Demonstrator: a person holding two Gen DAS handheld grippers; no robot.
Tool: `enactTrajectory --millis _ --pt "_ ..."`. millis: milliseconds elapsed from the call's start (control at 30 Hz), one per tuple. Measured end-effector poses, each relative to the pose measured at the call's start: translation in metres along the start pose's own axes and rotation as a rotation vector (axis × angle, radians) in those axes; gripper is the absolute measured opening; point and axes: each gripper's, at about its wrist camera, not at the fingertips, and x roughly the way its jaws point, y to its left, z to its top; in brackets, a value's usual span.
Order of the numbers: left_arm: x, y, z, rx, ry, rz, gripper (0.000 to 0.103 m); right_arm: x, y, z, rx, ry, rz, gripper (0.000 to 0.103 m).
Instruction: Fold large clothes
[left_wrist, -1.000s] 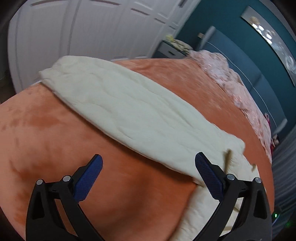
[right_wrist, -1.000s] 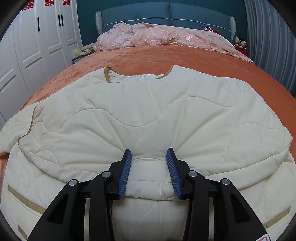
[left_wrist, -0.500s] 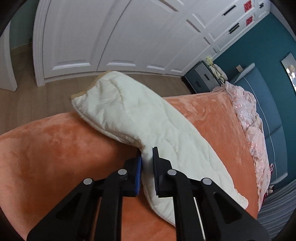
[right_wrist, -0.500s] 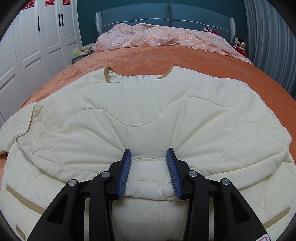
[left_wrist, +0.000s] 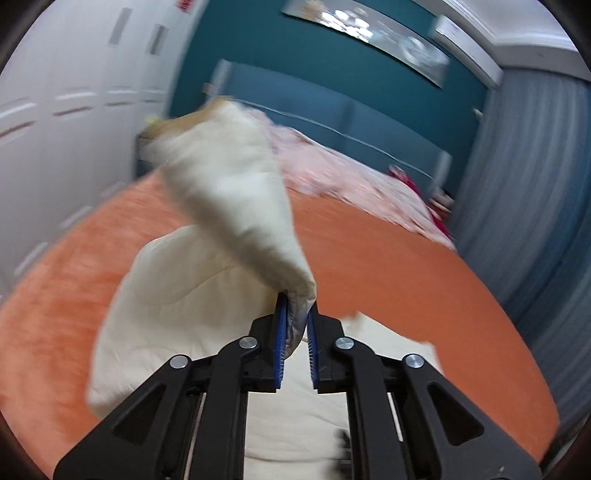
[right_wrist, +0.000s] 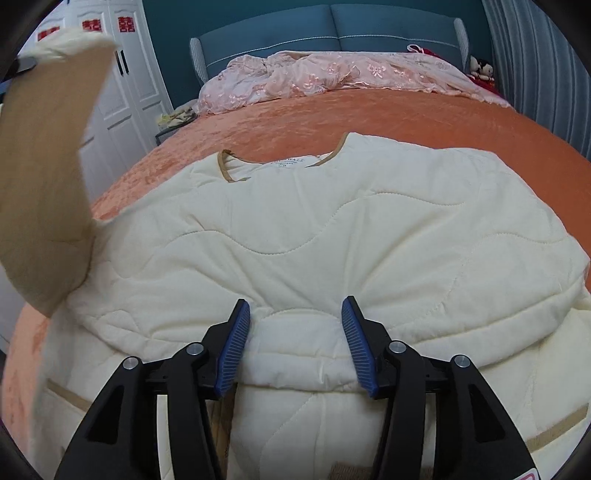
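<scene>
Jaws of the left gripper (left_wrist: 294, 314) stand nearly shut, pinching the edge of the cream jacket's sleeve (left_wrist: 236, 206), which rises ahead of and above the pads as a loose cone with its tan cuff at the far end. They have just eased a little wider, with the cloth between them. Below and behind the jaws lies the jacket (left_wrist: 177, 295) on the orange bedspread (left_wrist: 388, 258). The view is blurred, so how much cloth the pads hold is hard to tell. In my judgement the grip is thin: a quick swing could pull the quilted edge out, or let the sleeve land twisted and off the body panel. No writing can be read here; red marks on the white wardrobe (left_wrist: 55, 110) are smeared.

Jaws of the right gripper (right_wrist: 295, 341) stand about half open and have just been widening; a raised fold of the jacket's folded-up hem sits between the pads, which no longer press on it. Ahead of the jaws the jacket body spreads flat to its tan-trimmed collar (right_wrist: 284, 162); the lifted sleeve hangs to the left. Released now, that fold may spring back or shift as the sleeve arrives. A neck label (right_wrist: 286, 161) carries print too small to read. Red paper double-happiness characters (right_wrist: 92, 25) mark the wardrobe doors.
</scene>
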Motion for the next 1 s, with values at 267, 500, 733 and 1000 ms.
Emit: enactTrajectory --millis 267,500,733,1000 --pt "0.038 -0.029 -0.100 -0.055 0.189 -0.074 0.079 -0.077 -0.066 -0.019 0.144 -0.028 0.077 0.070" --pt "0.028 0.091 -0.107 -0.418 0.206 0.064 0.080 -0.081 -0.106 0.036 0.249 -0.105 0.058 0.070" --pt "0.023 0.169 -0.115 -0.642 0.212 0.100 0.080 -0.014 -0.122 0.085 0.403 -0.042 0.081 0.070" --pt "0.025 0.194 -0.128 -0.883 0.206 0.013 0.078 0.050 -0.099 0.098 0.541 0.096 0.194 0.066"
